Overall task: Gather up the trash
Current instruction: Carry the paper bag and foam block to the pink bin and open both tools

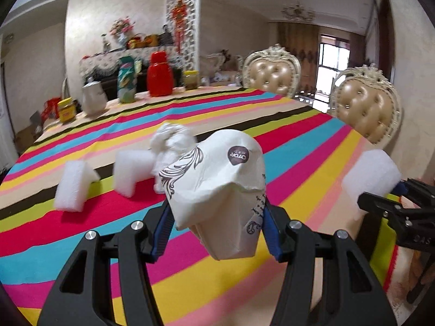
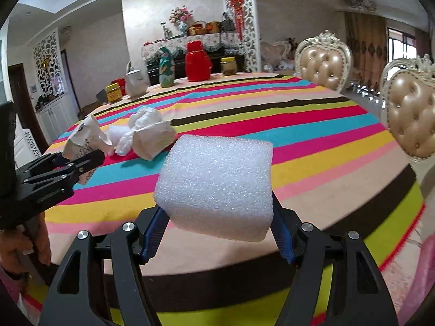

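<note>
One room: I see pale walls, a white lattice screen (image 2: 239,21) at upper centre with a red hanging ornament, and a cloth-draped sideboard (image 2: 187,44) behind.
One table: a striped cloth (image 2: 312,135) in pink, yellow, blue, brown and green fills the middle of both views.
Two chairs: tufted gold backs (image 1: 272,74) (image 1: 365,111) at the right edge of the table.
Five containers at the far edge: a red jug (image 1: 160,74), a green patterned bottle (image 1: 126,81), a white kettle (image 1: 93,99), and two jars (image 1: 191,79) (image 1: 66,109).
Three foam blocks: two lying on the cloth at left centre of my left view (image 1: 72,186) (image 1: 133,171); one foam block (image 2: 217,184) is clamped between the pads of my right gripper (image 2: 217,217), lifted clear of the cloth.
Two crumpled tissues: one (image 2: 153,138) resting on the cloth beside a white wad (image 2: 144,118), upper left of my right view.
One paper cup (image 1: 217,190): crushed, pinched between the pads of my left gripper (image 1: 216,231), centre of frame, off the cloth.
</note>
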{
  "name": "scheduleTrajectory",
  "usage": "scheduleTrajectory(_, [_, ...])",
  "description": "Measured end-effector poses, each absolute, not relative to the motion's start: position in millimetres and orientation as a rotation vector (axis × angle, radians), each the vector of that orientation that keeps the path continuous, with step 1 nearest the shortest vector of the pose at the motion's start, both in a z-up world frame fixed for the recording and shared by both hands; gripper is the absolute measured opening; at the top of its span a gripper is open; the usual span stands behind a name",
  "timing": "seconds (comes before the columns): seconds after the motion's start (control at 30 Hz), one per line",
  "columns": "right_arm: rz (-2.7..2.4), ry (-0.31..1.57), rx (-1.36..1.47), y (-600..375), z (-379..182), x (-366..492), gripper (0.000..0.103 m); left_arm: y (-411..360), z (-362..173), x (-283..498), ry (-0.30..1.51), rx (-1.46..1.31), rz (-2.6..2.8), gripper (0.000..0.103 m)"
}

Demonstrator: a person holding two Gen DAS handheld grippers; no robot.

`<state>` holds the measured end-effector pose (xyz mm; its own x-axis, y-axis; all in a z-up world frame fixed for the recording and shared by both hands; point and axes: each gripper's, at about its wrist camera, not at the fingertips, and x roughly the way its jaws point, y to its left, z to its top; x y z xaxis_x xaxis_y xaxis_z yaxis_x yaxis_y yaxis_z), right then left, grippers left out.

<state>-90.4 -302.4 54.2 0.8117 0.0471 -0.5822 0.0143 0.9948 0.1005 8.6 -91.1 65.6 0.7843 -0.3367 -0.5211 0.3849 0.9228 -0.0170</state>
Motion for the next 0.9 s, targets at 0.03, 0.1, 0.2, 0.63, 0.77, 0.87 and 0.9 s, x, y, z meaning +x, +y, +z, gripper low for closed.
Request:
scheduleTrajectory(0.03, [0.012, 0.618, 0.106, -305.5, 54.5, -93.2, 0.065, -95.3, 66.8, 5.5, 0.54, 0.096, -0.401, 0.056])
scheduleTrajectory(0.1, [-0.007, 0.601, 0.106, -311.3, 55.3, -99.9, 0.065, -105.4, 68.7, -0.1, 0.537, 0.101, -0.429, 0.056])
scheduleTrajectory(0.2, [-0.05, 0.564, 0.107, -321.6, 56.1, -113.9, 0.065, -122.2, 70.9, -9.4, 0.527, 0.11, -0.464, 0.056])
scheduleTrajectory(0.63, [-0.248, 0.486, 0.141, -384.4, 63.1, -170.8, 0.065, -206.8, 75.7, -41.3, 0.497, 0.172, -0.645, 0.056])
scheduleTrajectory(0.77, [-0.334, 0.457, 0.169, -410.7, 65.3, -197.8, 0.065, -230.3, 78.1, -48.7, 0.48, 0.187, -0.697, 0.056])
scheduleTrajectory(0.87, [-0.4, 0.438, 0.169, -424.0, 66.9, -217.0, 0.065, -253.3, 80.6, -58.2, 0.465, 0.199, -0.744, 0.056])
scheduleTrajectory(0.9, [-0.428, 0.433, 0.171, -431.3, 67.0, -225.0, 0.065, -259.2, 81.8, -60.2, 0.461, 0.203, -0.756, 0.056])
